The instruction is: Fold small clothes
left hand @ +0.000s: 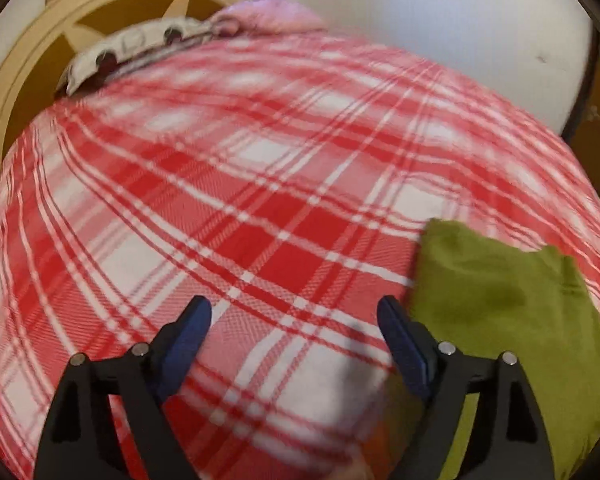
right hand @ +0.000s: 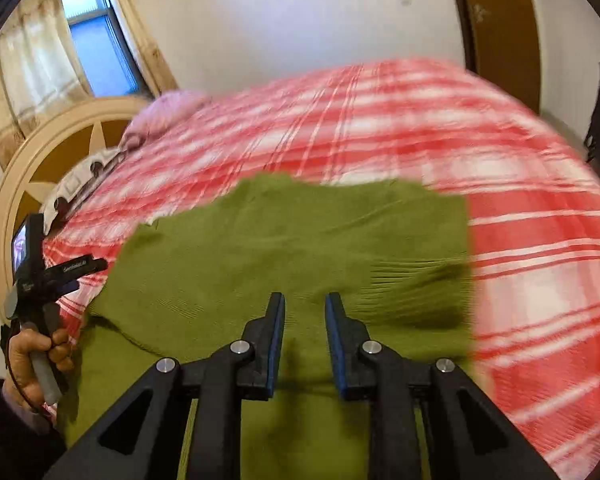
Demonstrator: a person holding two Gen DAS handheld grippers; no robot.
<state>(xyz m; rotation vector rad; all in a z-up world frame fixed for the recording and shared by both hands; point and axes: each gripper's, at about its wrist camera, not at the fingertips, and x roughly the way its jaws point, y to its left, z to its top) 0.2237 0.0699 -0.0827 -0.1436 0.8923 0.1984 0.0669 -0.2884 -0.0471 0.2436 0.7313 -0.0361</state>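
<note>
An olive green knitted garment (right hand: 300, 240) lies flat on the red and white plaid bedspread (right hand: 520, 240); in the left wrist view it (left hand: 500, 300) shows at the lower right. My left gripper (left hand: 294, 312) is open wide and empty above the plaid cover, just left of the garment's edge. It also shows in the right wrist view (right hand: 66, 276), held in a hand at the far left. My right gripper (right hand: 305, 302) hovers over the near middle of the garment with its jaws partly open and nothing between them.
A cream and brown headboard (left hand: 28, 60) stands at the far end of the bed, with a pink pillow (left hand: 268, 12) and a patterned pillow (left hand: 132, 48) against it. A white wall (right hand: 300, 20), a window (right hand: 88, 32) and a brown door frame (right hand: 504, 28) lie beyond.
</note>
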